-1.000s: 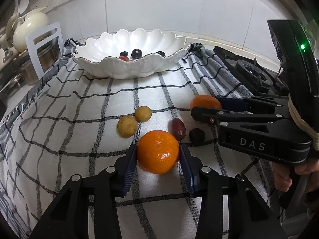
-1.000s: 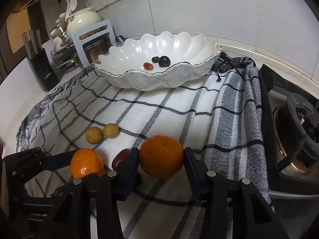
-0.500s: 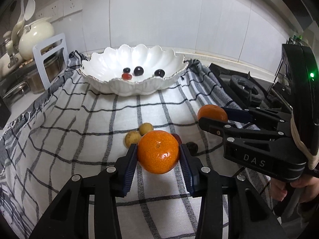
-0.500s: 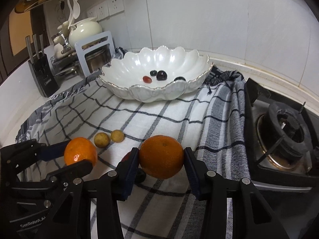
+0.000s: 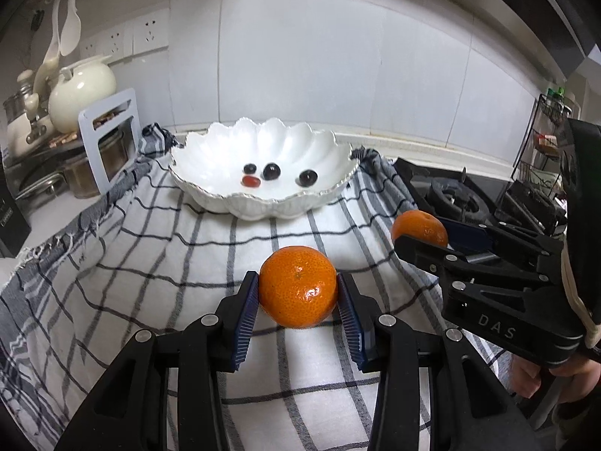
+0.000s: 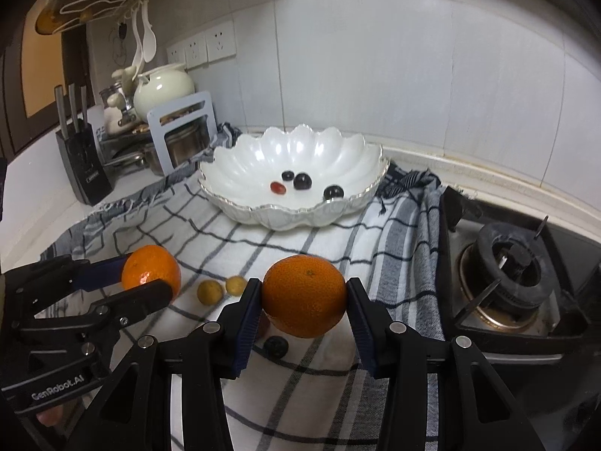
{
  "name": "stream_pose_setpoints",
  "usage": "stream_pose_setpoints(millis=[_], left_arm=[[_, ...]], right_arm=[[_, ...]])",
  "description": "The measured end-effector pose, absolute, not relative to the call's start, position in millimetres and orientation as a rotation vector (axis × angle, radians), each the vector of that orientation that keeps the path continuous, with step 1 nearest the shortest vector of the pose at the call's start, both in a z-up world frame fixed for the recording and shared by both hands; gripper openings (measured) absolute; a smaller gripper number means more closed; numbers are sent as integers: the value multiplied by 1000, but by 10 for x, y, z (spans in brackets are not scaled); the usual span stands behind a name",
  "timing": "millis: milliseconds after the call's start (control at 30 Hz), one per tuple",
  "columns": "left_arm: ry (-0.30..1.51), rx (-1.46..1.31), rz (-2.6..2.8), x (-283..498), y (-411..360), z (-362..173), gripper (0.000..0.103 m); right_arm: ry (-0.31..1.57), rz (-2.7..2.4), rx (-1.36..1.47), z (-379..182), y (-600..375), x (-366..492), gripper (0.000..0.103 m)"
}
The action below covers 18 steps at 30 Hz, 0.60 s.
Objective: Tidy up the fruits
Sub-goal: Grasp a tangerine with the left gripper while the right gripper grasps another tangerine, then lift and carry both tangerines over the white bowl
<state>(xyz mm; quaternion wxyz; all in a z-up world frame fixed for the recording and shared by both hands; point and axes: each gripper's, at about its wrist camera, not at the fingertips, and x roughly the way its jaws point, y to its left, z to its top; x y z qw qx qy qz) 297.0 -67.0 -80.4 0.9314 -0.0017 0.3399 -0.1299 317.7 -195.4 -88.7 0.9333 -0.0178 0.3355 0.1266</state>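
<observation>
At nine o'clock in the right wrist view, the left gripper (image 6: 150, 282) is clamped on a mandarin (image 6: 151, 267), lifted clear of the checked cloth (image 6: 319, 387). Just right of it, two small yellow-brown fruits (image 6: 210, 292) lie side by side on the cloth, with a dark round fruit (image 6: 276, 346) at six o'clock from them, half behind the near jaw. At the centre, the right gripper (image 6: 303, 302) grasps a larger orange (image 6: 303, 296) across its middle, also off the cloth. The scalloped white bowl (image 6: 338, 150) sits at twelve o'clock, holding three dark grapes and one red one (image 6: 278, 187). The gas burner (image 6: 511, 270) is at three o'clock.

Both citrus look firm, light and slightly waxy, so a grip across the widest part, as now, should hold them. The bowl looks fragile, so the fruit is better lowered in than dropped.
</observation>
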Motion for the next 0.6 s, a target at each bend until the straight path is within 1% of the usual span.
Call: stream_pose_setpoints(millis=[600], left_arm=[[566, -34, -227, 3079, -316, -334, 42]], right_arm=[[548, 233, 4, -435, -1760, 3262, 46]])
